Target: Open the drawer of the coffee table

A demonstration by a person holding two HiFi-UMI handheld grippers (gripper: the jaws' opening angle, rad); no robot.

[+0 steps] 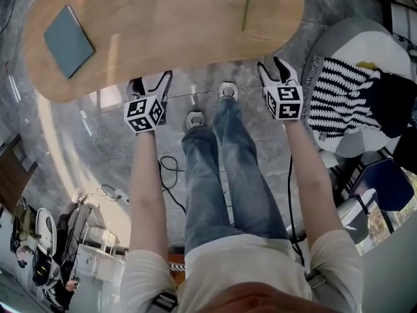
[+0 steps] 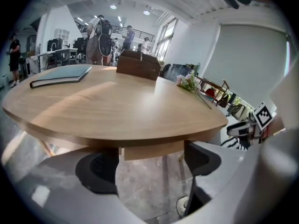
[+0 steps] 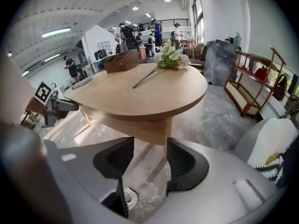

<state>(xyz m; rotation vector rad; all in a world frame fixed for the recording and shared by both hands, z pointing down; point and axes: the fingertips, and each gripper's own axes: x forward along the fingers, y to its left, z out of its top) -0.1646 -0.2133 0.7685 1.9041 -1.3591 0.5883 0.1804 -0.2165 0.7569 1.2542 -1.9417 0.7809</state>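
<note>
Wooden coffee table (image 1: 182, 25) | left gripper (image 1: 152, 82), right gripper (image 1: 270, 67) angled down | jaws apart

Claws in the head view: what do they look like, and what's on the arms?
The left claw and right claw are white with black fingers; each carries a white cube with black square markers. Up close they look grey with dark ribbed pads. The arms have short pale sleeves.

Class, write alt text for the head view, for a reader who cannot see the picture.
Seen from above, a person holds the left gripper and the right gripper, both open, by the near edge of an oval wooden coffee table. A grey-blue book lies on its left end.
</note>
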